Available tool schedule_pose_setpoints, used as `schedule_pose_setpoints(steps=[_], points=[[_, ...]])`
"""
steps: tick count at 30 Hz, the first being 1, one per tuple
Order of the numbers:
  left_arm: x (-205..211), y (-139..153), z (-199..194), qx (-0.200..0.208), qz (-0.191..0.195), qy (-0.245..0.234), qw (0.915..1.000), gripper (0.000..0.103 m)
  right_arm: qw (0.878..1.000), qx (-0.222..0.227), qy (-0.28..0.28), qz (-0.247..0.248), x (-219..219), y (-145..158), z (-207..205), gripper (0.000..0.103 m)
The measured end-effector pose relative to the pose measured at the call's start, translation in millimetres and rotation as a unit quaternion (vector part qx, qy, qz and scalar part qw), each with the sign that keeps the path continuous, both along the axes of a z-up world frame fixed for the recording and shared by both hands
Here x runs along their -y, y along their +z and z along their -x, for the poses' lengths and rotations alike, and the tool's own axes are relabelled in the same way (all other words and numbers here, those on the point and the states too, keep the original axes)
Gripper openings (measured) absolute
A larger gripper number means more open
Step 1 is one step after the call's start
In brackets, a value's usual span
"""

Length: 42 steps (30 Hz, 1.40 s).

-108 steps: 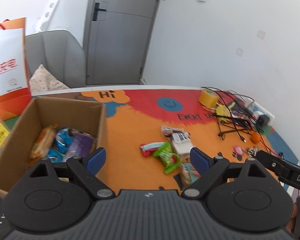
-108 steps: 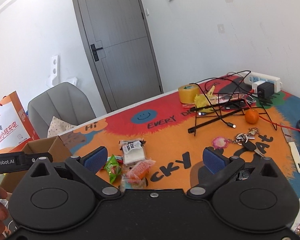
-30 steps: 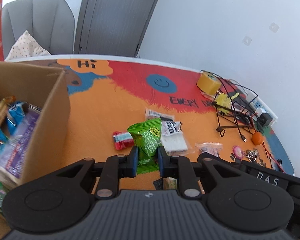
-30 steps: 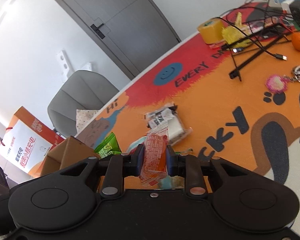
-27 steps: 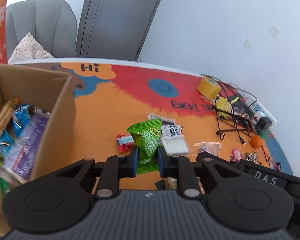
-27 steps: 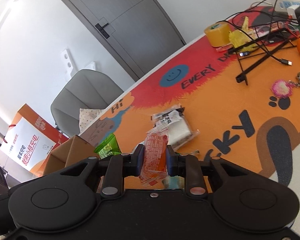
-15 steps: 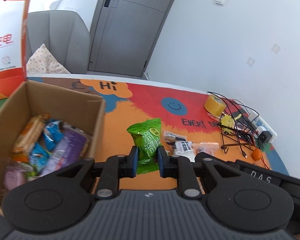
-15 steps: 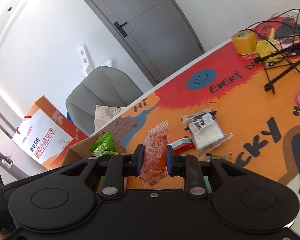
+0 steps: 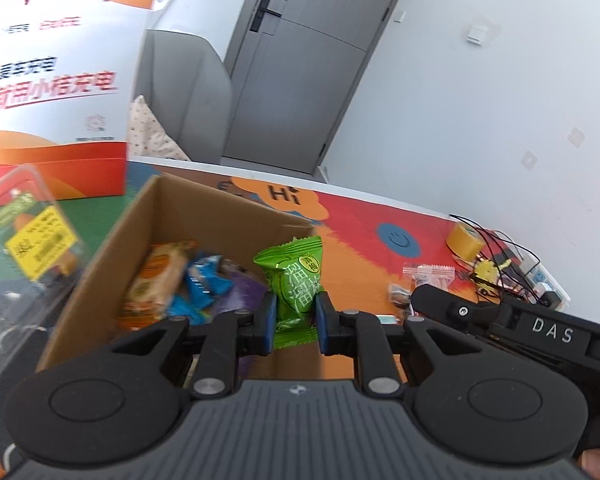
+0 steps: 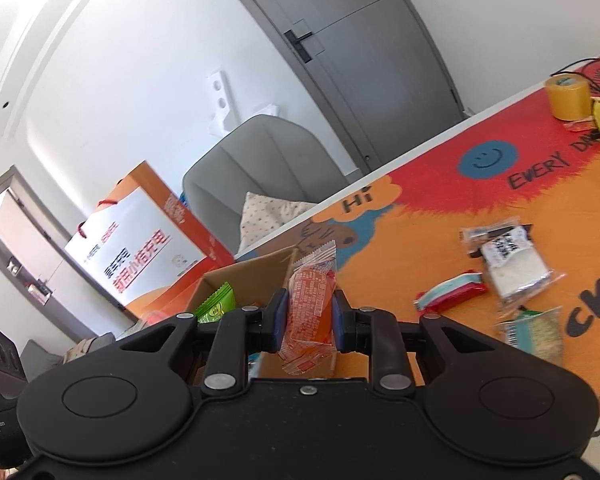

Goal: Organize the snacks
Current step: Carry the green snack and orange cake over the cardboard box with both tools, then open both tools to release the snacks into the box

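My left gripper [image 9: 296, 317] is shut on a green snack packet [image 9: 294, 280] and holds it above the right edge of an open cardboard box [image 9: 100, 256] that has several snacks inside. My right gripper [image 10: 307, 322] is shut on an orange snack packet [image 10: 312, 300], held up near the same box [image 10: 256, 270]. The green packet [image 10: 218, 305] also shows in the right wrist view. A white snack packet [image 10: 508, 256], a red wrapped bar [image 10: 450, 294] and a green-white packet [image 10: 534, 332] lie on the orange mat [image 10: 420, 232].
An orange and white paper bag [image 9: 56, 92] stands behind the box. A clear plastic container [image 9: 28, 236] sits left of it. A grey chair [image 10: 260, 160] is beyond the table's edge. A tape roll [image 9: 465, 240] and tangled cables [image 9: 504, 264] lie at the far right.
Both grippers, open and empty 3.6 s ago, now hold packets. Over the last second both moved left from the mat toward the box, with the packets held.
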State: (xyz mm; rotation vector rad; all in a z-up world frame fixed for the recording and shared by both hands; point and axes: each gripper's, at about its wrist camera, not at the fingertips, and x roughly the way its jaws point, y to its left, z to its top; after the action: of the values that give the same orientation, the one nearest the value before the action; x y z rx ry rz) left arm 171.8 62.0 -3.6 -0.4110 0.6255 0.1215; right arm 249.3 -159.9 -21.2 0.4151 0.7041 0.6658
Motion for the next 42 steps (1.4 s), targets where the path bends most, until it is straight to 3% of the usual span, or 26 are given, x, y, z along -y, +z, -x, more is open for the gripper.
schedule_pose_setpoints(steps=[14,17,26,33,42], points=[[-35,-17,33,-0.041,0.005,0.031,0.9987,0.02,0.999,0.009,0.048,0.011,-50,5,15,0.024],[-37,-14,36,-0.046,0.002,0.028,0.9985,0.026,0.998,0.007,0.057,0.012,-58,5,17,0.024],[-53,-2,48,-0.03,0.009,0.055,0.998,0.028,0.997,-0.005,0.076,0.023,-75,4,22,0.025],[-61,4,50,-0.021,0.012,0.071,0.9972,0.04,0.995,-0.013,0.099,0.008,-81,6,22,0.029],[-52,3,44,-0.024,0.016,0.061,0.9978,0.056,0.998,-0.016,0.057,0.013,-51,4,18,0.031]])
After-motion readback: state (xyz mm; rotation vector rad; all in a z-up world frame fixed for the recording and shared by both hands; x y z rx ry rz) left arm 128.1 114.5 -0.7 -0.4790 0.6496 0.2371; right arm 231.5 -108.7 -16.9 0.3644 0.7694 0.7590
